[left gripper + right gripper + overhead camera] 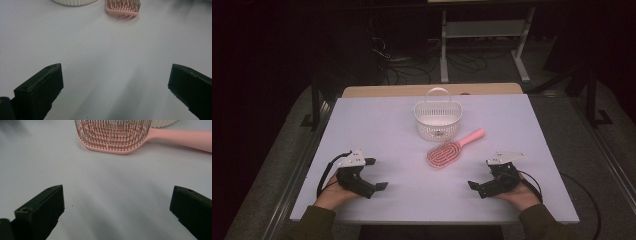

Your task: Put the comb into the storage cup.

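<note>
High view: the pale flat worktop (377, 125) is carrying a white slotted plastic basket (438, 120) with a pink plastic hairbrush (452, 148) lying just in front, bristles up. Left tool (374, 176) and right tool (482, 177) are resting wide open, holding nothing. Probably the start; next, reaching for the brush handle.

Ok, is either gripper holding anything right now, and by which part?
Nothing is held. The left gripper and right gripper both rest open on the table, apart from the pink hairbrush.
</note>
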`<action>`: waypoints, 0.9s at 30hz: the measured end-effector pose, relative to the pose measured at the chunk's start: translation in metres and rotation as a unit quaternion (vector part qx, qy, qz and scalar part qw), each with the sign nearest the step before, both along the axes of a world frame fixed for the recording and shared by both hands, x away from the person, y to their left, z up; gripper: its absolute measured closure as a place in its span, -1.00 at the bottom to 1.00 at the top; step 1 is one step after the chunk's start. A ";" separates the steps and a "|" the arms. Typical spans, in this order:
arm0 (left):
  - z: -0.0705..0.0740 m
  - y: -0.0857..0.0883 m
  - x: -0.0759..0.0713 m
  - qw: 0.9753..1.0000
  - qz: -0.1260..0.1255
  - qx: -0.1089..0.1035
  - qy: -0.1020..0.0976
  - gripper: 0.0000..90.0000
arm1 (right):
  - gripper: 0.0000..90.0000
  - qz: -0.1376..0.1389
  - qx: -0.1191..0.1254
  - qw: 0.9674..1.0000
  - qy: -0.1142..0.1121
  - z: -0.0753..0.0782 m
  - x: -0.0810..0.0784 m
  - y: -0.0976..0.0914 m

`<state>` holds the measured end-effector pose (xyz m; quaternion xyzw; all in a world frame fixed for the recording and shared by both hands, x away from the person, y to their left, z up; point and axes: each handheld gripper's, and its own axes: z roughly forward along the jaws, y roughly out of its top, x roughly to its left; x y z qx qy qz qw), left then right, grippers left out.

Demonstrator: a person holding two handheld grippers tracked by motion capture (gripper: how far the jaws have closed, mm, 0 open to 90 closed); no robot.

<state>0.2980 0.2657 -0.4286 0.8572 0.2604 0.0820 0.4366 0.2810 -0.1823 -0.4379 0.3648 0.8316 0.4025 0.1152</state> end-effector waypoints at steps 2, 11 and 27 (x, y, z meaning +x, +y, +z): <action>0.000 0.000 0.000 1.000 0.000 0.000 0.001 -1.00 | -1.00 0.001 0.000 1.000 0.002 0.000 0.000 0.000; 0.000 0.001 0.001 1.000 0.005 -0.001 0.004 -1.00 | -1.00 0.000 0.020 1.000 0.000 0.005 0.005 -0.002; 0.000 0.005 -0.001 1.000 0.008 -0.010 0.007 -1.00 | -1.00 0.002 0.011 1.000 -0.005 0.013 0.010 0.000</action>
